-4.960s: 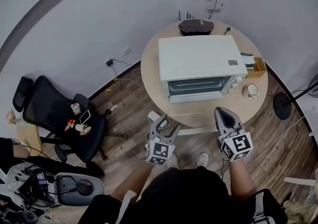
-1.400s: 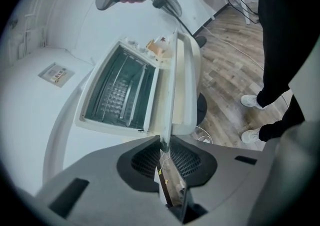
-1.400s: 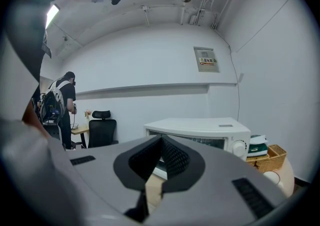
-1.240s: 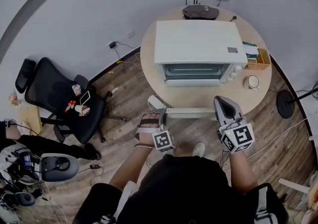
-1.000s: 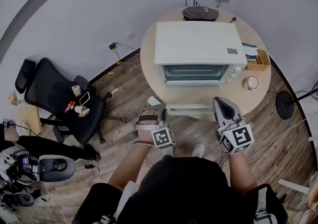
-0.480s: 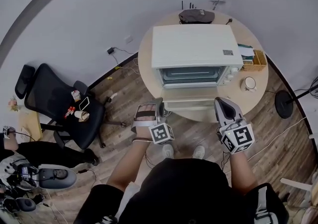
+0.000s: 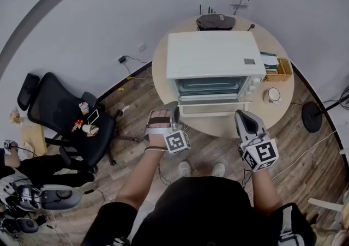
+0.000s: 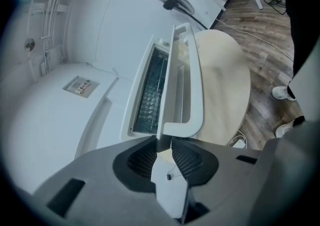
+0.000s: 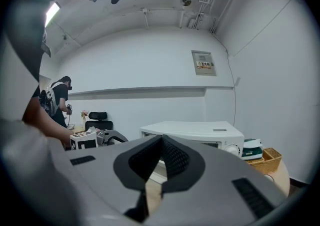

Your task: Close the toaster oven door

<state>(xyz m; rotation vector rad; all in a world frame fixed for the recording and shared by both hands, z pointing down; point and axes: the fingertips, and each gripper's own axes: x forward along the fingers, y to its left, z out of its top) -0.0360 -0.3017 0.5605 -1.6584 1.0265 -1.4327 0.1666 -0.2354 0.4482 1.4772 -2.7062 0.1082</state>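
Up came the toaster oven door [image 7: 211, 109] from flat and fully dropped to steeply tilted, just short of the oven's mouth, and the left gripper [image 7: 173, 109] had swung up with it from the near edge of the round table [image 7: 221, 125]. That gripper sat at the door's left end; the left gripper view showed the door's thin edge [image 8: 163, 139] running between the two pads, both touching it, and the jaws were opening at that moment. Beyond them the white handle bar [image 8: 194, 82] stood off the door and the wire rack [image 8: 151, 94] showed through the gap. The right gripper [image 7: 244, 120] hung apart, near the table's near right edge, its jaws together with nothing between them. The white toaster oven [image 7: 212, 54] stood mid-table, a cup [image 7: 272, 95] just to its right.
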